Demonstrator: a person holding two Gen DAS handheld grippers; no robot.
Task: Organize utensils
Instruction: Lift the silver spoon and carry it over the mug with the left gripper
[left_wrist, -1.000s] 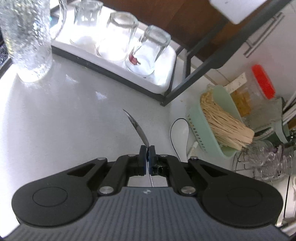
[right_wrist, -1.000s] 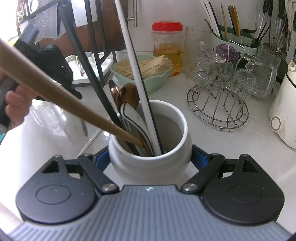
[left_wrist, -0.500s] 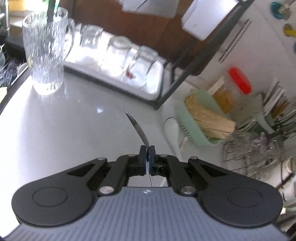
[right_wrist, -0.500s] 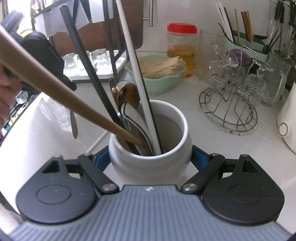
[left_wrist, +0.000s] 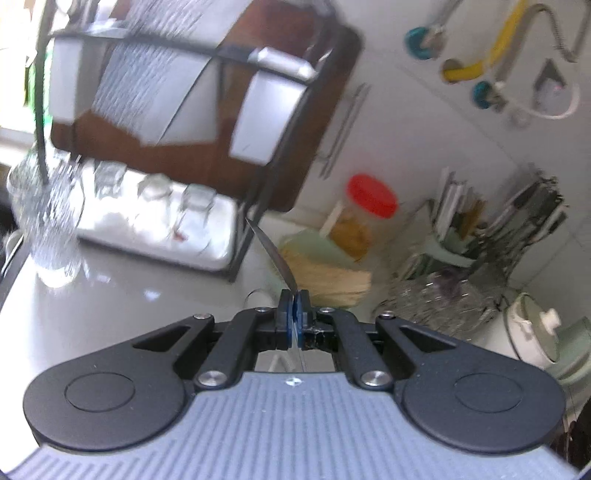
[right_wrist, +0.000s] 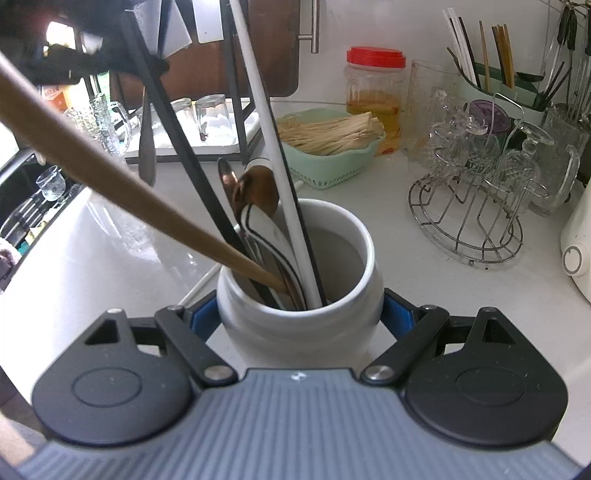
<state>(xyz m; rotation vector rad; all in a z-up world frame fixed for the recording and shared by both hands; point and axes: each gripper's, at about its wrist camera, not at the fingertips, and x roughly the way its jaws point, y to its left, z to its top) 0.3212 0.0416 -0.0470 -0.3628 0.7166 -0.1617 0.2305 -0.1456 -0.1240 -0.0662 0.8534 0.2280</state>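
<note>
Steel, thin and curved: a spoon (left_wrist: 275, 254) stands pinched by its handle between the closed fingers of the left gripper (left_wrist: 294, 306), the handle end poking up and the bowl hidden below. In the right wrist view the same spoon (right_wrist: 147, 147) hangs at upper left, clear of the tabletop (right_wrist: 110, 243) and well apart from the crock (right_wrist: 299, 325). Further right, the right gripper (right_wrist: 301, 317) has its fingers clamped on the crock's white sides, bracing it where it stands. Inside, a wooden handle (right_wrist: 122, 184), a black stick (right_wrist: 184, 155), a copper spoon (right_wrist: 258, 192) and a white stick (right_wrist: 273, 147) all lean left, so the free room is on the right of the opening.

The step in hand looks like dropping the spoon into the crock. To do it well, I would carry it over the leaning handles rather than through them, bring it near upright above the open right side, lower it bowl first, and let go only once it is well inside. The right grip should hold so the crock cannot tip.
</note>
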